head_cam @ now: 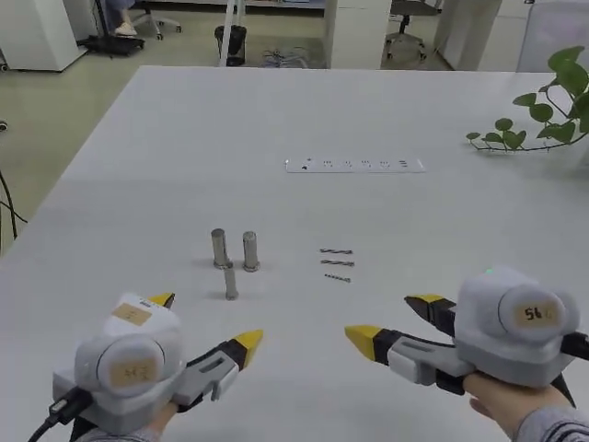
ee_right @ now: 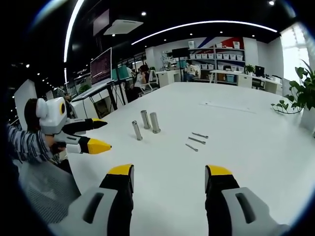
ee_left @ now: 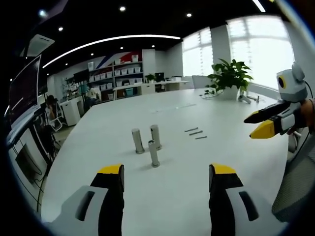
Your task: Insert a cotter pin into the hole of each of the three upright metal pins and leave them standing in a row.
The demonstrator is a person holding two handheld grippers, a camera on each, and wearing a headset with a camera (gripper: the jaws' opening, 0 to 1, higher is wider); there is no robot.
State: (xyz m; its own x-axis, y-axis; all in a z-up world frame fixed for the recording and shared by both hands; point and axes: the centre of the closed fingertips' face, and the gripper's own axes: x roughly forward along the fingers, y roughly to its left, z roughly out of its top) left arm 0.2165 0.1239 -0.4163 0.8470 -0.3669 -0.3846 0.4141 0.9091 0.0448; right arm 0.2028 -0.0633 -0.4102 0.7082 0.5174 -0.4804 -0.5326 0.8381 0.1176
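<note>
Three upright metal pins stand in a loose cluster on the white table: two side by side (head_cam: 219, 248) (head_cam: 250, 250) and a smaller one in front (head_cam: 231, 282). Three cotter pins (head_cam: 337, 263) lie flat in a short stack to their right. My left gripper (head_cam: 207, 319) hovers open near the table's front, just short of the metal pins (ee_left: 154, 153). My right gripper (head_cam: 391, 318) is open too, in front of the cotter pins (ee_right: 197, 140). Nothing is between either pair of jaws. Each gripper view shows the other gripper at its side, the right gripper (ee_left: 261, 123) and the left gripper (ee_right: 106, 134).
A white power strip (head_cam: 354, 166) lies farther back on the table (head_cam: 414, 221). A potted plant (head_cam: 543, 115) leans in at the far right edge. Office chairs and shelves stand beyond the table.
</note>
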